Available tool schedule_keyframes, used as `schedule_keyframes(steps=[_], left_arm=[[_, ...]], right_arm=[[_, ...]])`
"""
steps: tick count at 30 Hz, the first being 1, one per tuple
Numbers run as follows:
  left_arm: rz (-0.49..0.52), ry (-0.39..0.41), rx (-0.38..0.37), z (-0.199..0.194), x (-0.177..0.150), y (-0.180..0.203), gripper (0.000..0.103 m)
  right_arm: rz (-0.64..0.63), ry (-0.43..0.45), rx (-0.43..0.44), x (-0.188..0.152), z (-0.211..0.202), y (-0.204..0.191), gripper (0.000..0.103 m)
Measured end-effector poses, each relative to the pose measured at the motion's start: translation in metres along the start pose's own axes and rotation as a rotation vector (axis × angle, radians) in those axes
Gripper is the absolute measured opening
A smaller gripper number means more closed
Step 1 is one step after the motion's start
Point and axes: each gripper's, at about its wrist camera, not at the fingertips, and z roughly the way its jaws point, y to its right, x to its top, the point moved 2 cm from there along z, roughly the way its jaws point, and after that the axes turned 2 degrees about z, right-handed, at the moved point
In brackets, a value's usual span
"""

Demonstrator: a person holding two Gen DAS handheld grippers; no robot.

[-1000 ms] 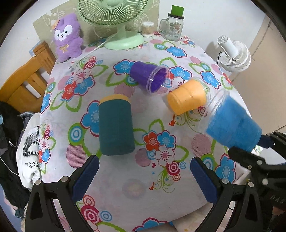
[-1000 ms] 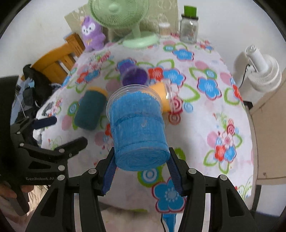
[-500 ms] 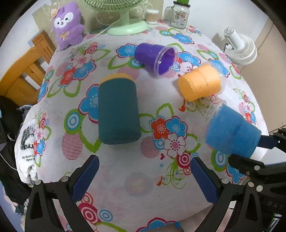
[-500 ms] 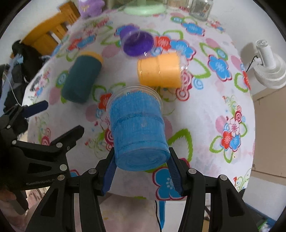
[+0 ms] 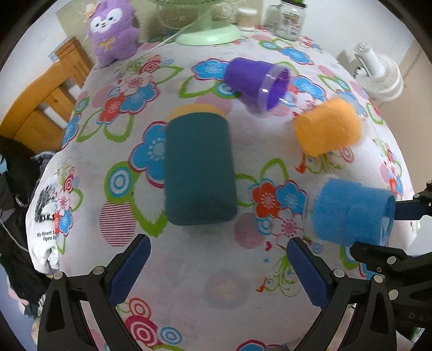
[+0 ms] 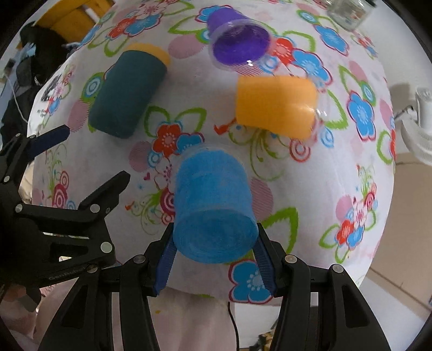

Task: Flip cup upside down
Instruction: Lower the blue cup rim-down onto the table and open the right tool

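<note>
My right gripper (image 6: 214, 256) is shut on a blue fuzzy cup (image 6: 213, 205), holding it near its closed base, mouth pointing away and down toward the floral tablecloth (image 6: 310, 183). In the left wrist view the same blue cup (image 5: 351, 213) hangs at the right, just above the cloth. My left gripper (image 5: 216, 267) is open and empty, close over the near part of the table; it also shows in the right wrist view (image 6: 89, 162). A dark teal cup (image 5: 198, 170), a purple cup (image 5: 256, 81) and an orange cup (image 5: 326, 129) lie on their sides.
A purple plush toy (image 5: 113, 29), a green fan base (image 5: 208, 32), a small container (image 5: 245, 19) and a glass jar (image 5: 289, 19) stand at the far edge. A white fan (image 5: 378, 75) stands off the table right. A wooden chair (image 5: 46, 105) is at left.
My right gripper has tipped the blue cup further over and lowered it toward the cloth. Both grippers have moved closer to the table; the lying cups have not moved.
</note>
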Motion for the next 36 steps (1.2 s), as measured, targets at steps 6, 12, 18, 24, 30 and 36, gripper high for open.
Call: schedule_keyframes(steps=[6, 12, 18, 24, 30, 36], left_arm=[[-0.105, -0.003, -0.007, -0.003, 0.010, -0.026, 0.101], [-0.131, 0.023, -0.013, -0.021, 0.017, -0.030, 0.101], [-0.135, 0.083, -0.021, -0.055, 0.023, -0.021, 0.102], [-0.144, 0.138, -0.027, -0.083, 0.028, -0.014, 0.102], [-0.160, 0.194, -0.022, -0.112, 0.025, -0.010, 0.102], [-0.172, 0.249, -0.003, -0.135, 0.020, -0.009, 0.102]], right_arm=[[0.027, 0.123, 0.023, 0.016, -0.013, 0.001, 0.085], [0.090, 0.226, 0.071, 0.013, -0.035, 0.009, 0.086], [0.164, 0.361, 0.099, -0.001, -0.065, 0.020, 0.086], [0.208, 0.473, 0.094, -0.014, -0.093, 0.030, 0.086], [0.241, 0.567, 0.083, -0.029, -0.116, 0.035, 0.087], [0.252, 0.655, 0.078, -0.046, -0.138, 0.036, 0.091]])
